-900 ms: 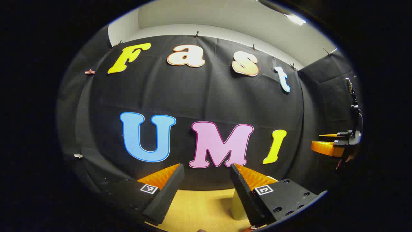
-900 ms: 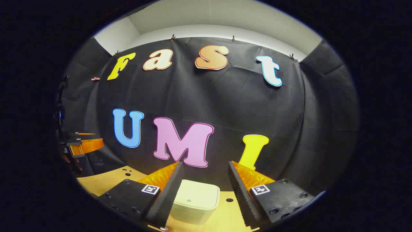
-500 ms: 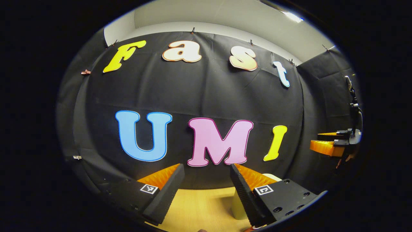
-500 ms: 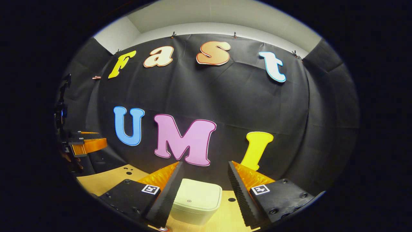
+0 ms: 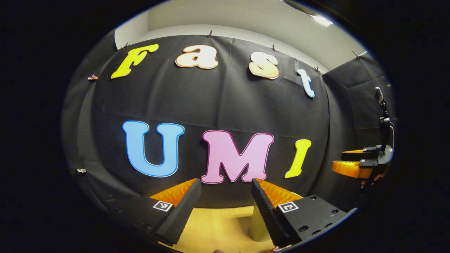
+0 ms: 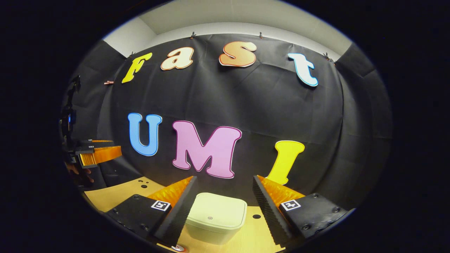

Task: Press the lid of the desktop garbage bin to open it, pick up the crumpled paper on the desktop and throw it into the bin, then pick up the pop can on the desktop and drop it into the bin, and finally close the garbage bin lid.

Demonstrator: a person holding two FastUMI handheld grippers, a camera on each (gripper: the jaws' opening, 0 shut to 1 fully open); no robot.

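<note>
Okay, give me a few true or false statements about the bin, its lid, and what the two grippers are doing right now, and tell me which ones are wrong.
1. The garbage bin has its lid down. True.
2. The right gripper is clamped on the bin. False: its fingers are spread apart, with the bin seen farther off between them.
3. The left gripper is open and holds nothing. True.
4. The bin stands on a black cloth. False: it stands on the light wooden desktop.
5. In the left gripper view, the bin sits partly behind one of that gripper's fingers. True.

No legible txt besides wall letters.
</note>
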